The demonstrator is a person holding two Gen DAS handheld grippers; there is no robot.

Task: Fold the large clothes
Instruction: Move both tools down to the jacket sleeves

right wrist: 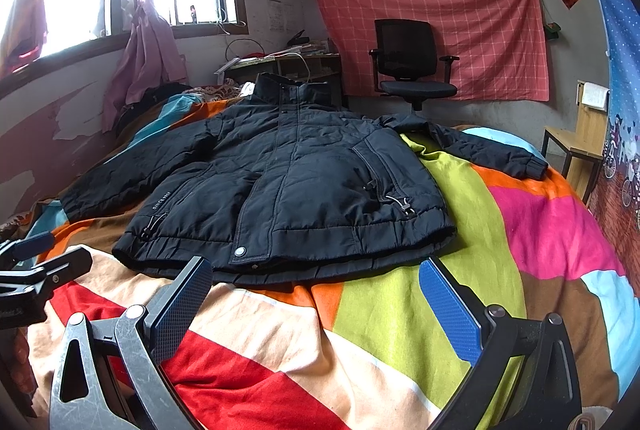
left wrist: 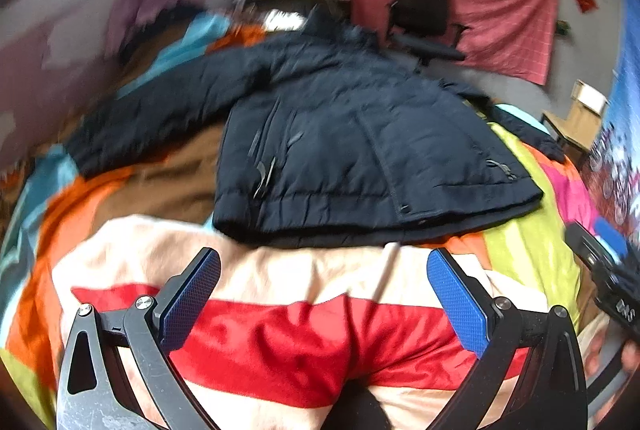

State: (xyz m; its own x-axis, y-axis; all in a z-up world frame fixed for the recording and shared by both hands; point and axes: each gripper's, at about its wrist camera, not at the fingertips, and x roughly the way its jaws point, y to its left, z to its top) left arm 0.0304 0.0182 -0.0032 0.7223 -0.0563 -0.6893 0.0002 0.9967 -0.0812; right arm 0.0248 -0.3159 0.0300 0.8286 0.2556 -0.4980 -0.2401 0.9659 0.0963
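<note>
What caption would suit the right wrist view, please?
Open right tool above a dark jacket spread flat on the bed.

Two identical handheld grippers, built of scuffed dark grey metal linkages with triangular cut-outs and round silver pivot screws. Left gripper and right gripper each carried two flat fingers faced with blue, finely cross-hatched pads. Showed faint white lettering on the right unit's black body. Glimpsed bare skin behind it.

Dark jacket spread flat on striped bedspread, front up; right tool agape just short of hem, seemingly not touching.
</note>
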